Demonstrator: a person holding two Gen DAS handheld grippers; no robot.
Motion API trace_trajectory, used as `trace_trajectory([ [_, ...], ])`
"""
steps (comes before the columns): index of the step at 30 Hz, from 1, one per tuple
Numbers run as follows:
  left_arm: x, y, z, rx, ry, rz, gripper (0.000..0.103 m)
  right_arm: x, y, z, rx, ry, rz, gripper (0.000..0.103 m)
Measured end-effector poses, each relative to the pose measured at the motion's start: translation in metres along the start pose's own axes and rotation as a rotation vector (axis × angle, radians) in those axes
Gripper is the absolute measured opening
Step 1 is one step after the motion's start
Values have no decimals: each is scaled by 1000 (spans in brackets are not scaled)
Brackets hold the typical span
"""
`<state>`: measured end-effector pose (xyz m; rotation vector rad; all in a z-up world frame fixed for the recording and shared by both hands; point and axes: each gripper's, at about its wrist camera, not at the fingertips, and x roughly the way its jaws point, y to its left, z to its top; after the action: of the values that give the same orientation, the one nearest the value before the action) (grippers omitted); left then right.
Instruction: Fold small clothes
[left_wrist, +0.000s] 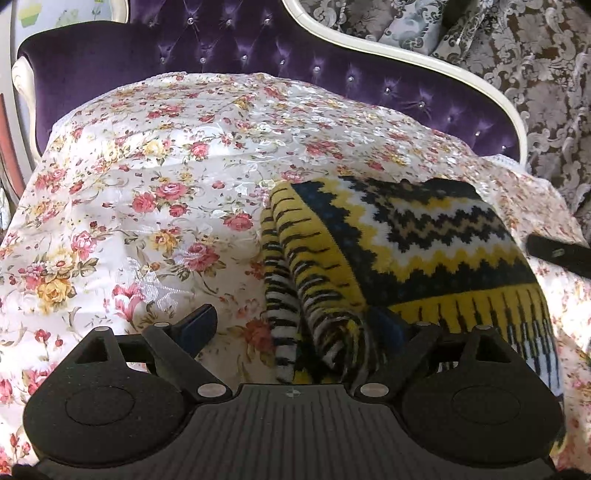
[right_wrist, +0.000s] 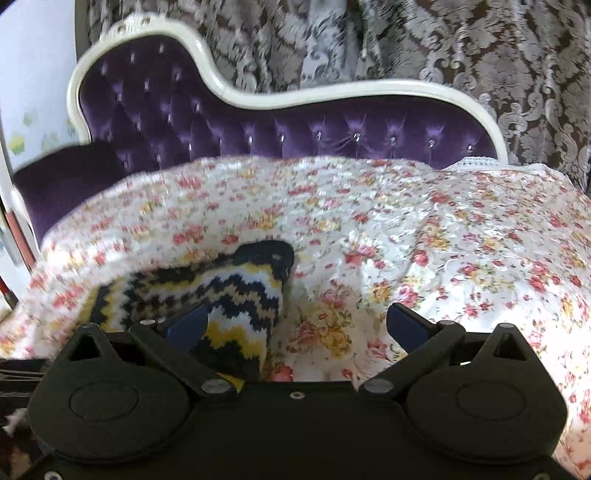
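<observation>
A purple tufted sofa (left_wrist: 229, 48) with a white frame stands before patterned curtains (right_wrist: 480, 55). A floral sheet (left_wrist: 147, 177) covers its seat. On the sheet lies a folded knit (left_wrist: 399, 251), yellow, black and white in zigzags, toward the right in the left view. The left claw (left_wrist: 295, 325) is spread at the knit's near folded edge. The right claw (right_wrist: 295, 325) is spread too, one finger over the knit's corner.

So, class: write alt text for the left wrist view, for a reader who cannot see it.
A folded yellow, black and white zigzag knit garment lies on a floral bedspread, just ahead of the open left hand-held gripper. Behind stands a purple tufted headboard with a white frame.
</observation>
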<state>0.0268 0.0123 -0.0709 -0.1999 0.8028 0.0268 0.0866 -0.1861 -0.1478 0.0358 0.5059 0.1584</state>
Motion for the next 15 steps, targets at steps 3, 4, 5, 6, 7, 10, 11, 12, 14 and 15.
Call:
trace_trajectory([
  [3, 3, 0, 0, -3, 0, 0, 91, 24, 15, -13, -54, 81, -7, 103],
  [4, 3, 0, 0, 2, 1, 5, 91, 29, 18, -18, -60, 86, -19, 103],
  [5, 4, -1, 0, 8, 3, 9, 91, 31, 21, -23, -70, 68, -30, 102],
  [6, 5, -1, 0, 11, 3, 11, 91, 29, 23, -27, -84, 46, -39, 102],
  [7, 5, -2, 0, 12, 2, 13, 91, 27, 25, -30, -98, 33, -50, 102],
  [10, 3, -3, 1, 17, 1, 20, 91, 23, 24, -29, -97, 33, -51, 102],
  [11, 3, -4, 1, 19, -1, 23, 91, 21, 23, -28, -91, 33, -47, 102],
  [12, 2, -4, 1, 20, -2, 25, 91, 19, 22, -29, -85, 33, -44, 102],
  [14, 0, -5, 0, 22, -7, 33, 91, 16, 23, -29, -83, 29, -45, 102],
  [15, -1, -6, 0, 23, -10, 38, 91, 16, 23, -29, -82, 27, -47, 102],
])
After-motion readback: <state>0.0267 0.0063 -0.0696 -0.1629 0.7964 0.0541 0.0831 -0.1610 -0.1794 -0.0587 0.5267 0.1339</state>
